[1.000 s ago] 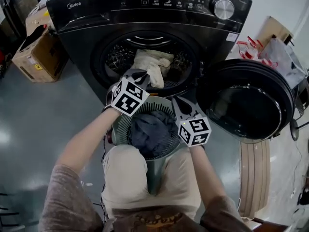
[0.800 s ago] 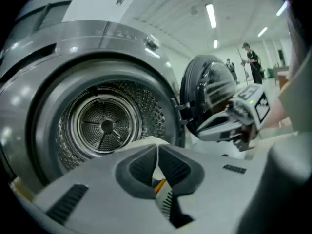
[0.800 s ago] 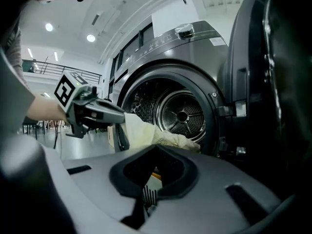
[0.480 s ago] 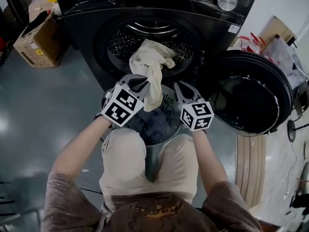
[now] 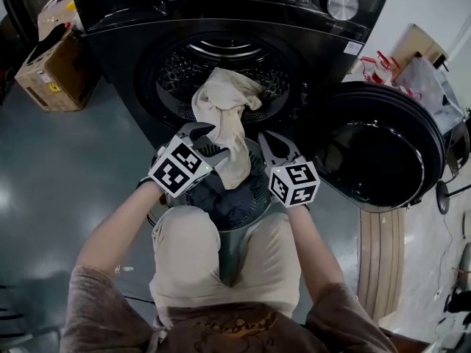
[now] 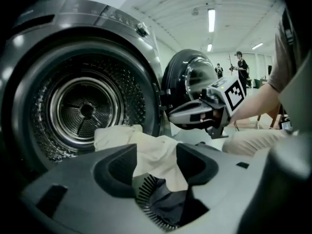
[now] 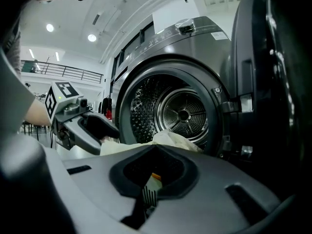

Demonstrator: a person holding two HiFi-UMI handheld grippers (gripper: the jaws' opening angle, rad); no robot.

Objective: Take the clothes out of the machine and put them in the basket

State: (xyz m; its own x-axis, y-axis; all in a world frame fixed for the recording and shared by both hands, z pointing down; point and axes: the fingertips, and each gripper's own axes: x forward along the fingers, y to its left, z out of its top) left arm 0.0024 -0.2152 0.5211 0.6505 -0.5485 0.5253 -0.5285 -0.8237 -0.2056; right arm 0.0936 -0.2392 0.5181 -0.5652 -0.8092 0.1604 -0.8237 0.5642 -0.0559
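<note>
- Left gripper (image 5: pixel 204 140) first: we see its jaws have just been opening, and they stand apart. Nothing is pinched.
- The cream cloth (image 5: pixel 221 116) sits right in that gap. From the left gripper view it fills the space between the two pads, and neither pad is squeezing it.
- From the head view we follow the cloth. Its top is bunched on the front lip of the drum (image 5: pixel 184 68), and it hangs down over that lip with its lower end inside the basket (image 5: pixel 252 160), at the basket's far rim.
- The tail of the cloth lies on the dark clothes (image 5: pixel 221 193) already in the basket, just beside the left gripper's tips.
- Now the right gripper (image 5: pixel 271 144): we read its jaws as drawn together at the tips and holding nothing. It hovers at the basket's right rim, near the cloth but apart from it.
- The basket stands on the floor between the person's knees and the machine (image 5: pixel 221 13), tight against its front.
- Out wide, the machine's door (image 5: pixel 375 149) is swung open to the right, and a cardboard box (image 5: pixel 44 72) sits on the floor at the left.
</note>
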